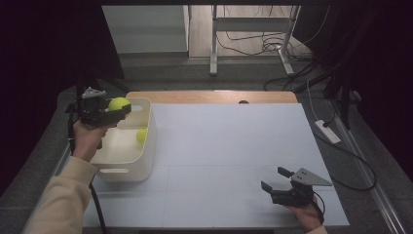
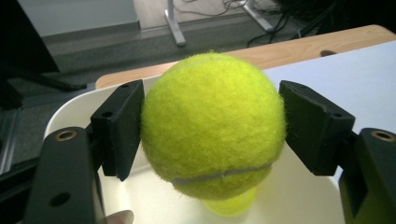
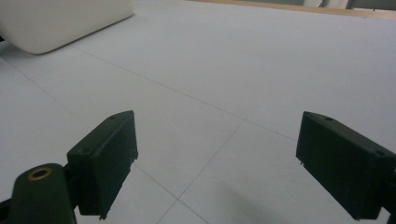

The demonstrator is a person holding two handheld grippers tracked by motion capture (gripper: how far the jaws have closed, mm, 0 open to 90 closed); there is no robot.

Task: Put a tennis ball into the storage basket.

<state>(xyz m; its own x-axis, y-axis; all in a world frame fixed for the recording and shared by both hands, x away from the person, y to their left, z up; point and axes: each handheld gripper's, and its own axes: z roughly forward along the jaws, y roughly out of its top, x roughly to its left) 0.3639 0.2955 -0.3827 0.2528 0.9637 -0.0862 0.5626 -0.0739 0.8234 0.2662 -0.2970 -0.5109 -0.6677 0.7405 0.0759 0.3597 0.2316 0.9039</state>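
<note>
While your left gripper (image 1: 118, 110) hangs over the white bin (image 1: 146, 161), it's got a tennis ball (image 2: 212, 123) squeezed between its pads, so those jaws are clamped on it. Ball's fuzzy, bright yellow-green, with a pale seam curving along its lower half. Right below the held one, a second ball (image 1: 141, 135) sits inside the bin, same yellow colour. Over on the other side, your right gripper (image 1: 276, 179) is parked low over the bare white table (image 1: 229, 141), jaws spread wide with nothing between them, well apart from the bin.
</note>
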